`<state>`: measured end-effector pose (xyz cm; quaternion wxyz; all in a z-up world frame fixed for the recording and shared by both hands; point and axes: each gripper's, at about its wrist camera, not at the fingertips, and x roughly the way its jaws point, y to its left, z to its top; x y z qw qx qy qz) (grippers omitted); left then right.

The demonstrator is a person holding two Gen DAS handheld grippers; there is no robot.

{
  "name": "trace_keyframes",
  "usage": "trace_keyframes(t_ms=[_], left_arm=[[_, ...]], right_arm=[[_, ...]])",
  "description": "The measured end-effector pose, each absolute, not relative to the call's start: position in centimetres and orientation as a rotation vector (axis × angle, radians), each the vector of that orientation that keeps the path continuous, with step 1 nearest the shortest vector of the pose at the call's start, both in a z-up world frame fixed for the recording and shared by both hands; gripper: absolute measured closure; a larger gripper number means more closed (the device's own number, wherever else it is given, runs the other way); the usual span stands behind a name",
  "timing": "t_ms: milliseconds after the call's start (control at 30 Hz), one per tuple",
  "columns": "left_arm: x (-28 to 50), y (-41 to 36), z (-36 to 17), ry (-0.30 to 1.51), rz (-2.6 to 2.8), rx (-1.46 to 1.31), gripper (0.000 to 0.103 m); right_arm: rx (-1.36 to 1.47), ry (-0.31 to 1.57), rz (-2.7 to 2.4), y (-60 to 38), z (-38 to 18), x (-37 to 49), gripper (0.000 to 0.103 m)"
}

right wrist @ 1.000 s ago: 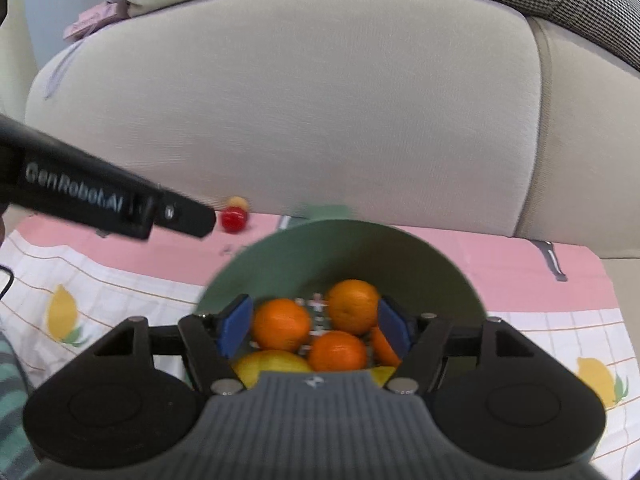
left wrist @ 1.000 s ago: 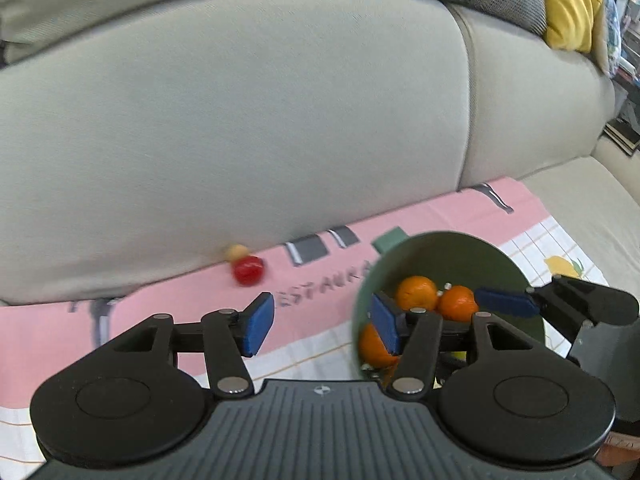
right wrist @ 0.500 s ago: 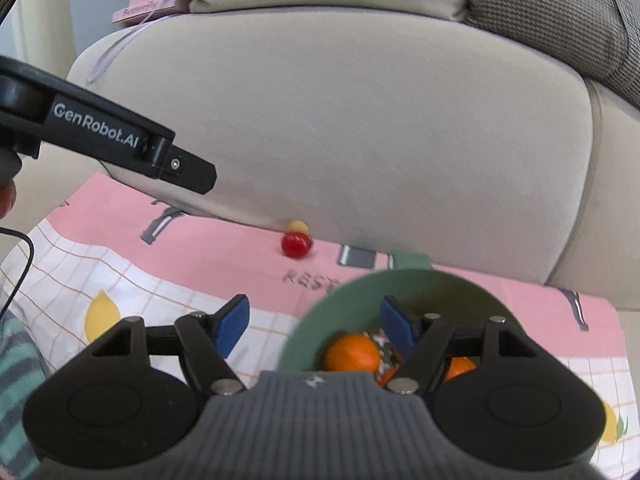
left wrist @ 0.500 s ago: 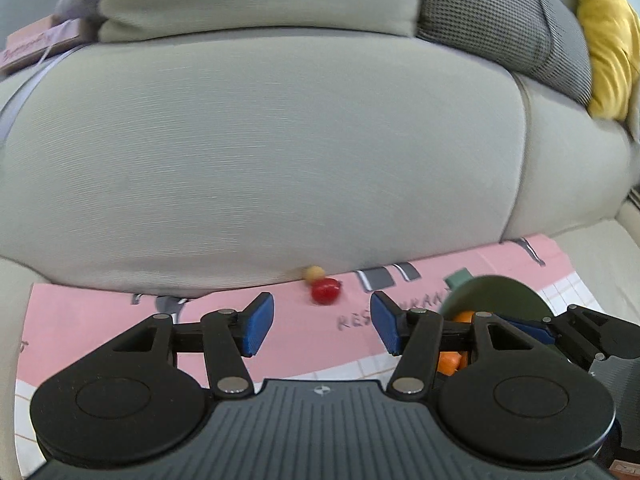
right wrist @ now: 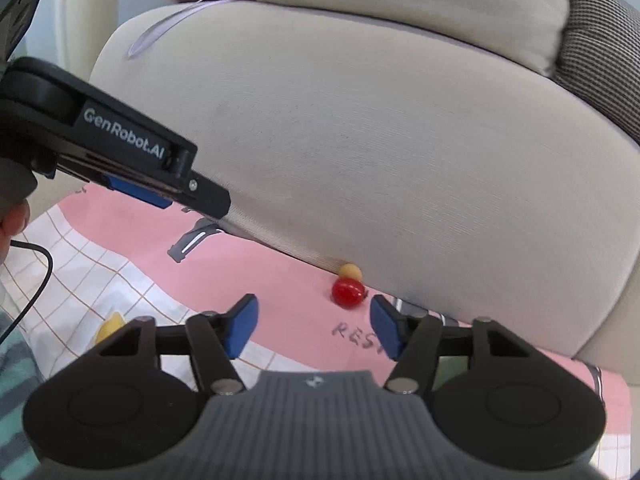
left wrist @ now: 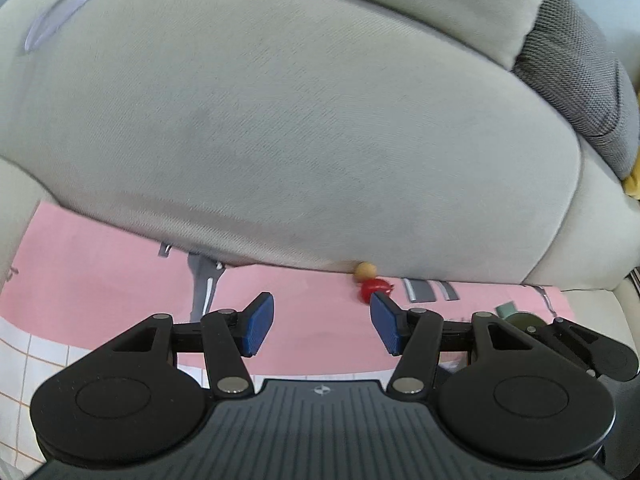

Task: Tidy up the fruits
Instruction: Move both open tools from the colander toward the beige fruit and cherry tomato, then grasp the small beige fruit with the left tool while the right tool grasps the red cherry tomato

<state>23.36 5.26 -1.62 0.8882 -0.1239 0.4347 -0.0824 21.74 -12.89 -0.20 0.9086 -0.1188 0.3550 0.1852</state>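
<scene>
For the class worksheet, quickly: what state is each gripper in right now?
Left gripper: open, jaws wide apart, holding nothing.
Right gripper: open, jaws wide apart, holding nothing.

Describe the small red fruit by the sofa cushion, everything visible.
The red fruit is small, round and glossy, with a bright highlight on its skin, like a cherry tomato. It lies on the pink border of the printed cloth, at the foot of the beige sofa cushion. A smaller pale yellow fruit sits just behind it, apparently touching. Neither gripper touches it. In the left wrist view one blue finger partly overlaps it.
</scene>
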Motion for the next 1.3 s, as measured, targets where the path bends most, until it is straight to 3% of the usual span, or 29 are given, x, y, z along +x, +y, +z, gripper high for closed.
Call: trace_keyframes(t_ms=[300,1133,1200,1300], left_arm=[[25.3,5.3,-5.0,0.957,-0.189,-0.289,0.038],[30.9,3.7,-10.3,1.001,-0.262,-0.325,0.042],[31.0,3.4,-10.3,1.005,-0.269,-0.328,0.043],[31.1,3.0,-10.4,1.003,-0.278,-0.323,0.043]], right_arm=[[-0.268,0.802,0.359,-12.6,-3.2,25.6,0.062],[-0.202,0.976,0.289,-12.0,-9.6,34.8,0.062],[-0.197,0.998,0.296,-11.8,-9.8,35.3,0.07],[-0.189,0.996,0.303,-11.7,-9.8,35.6,0.07]])
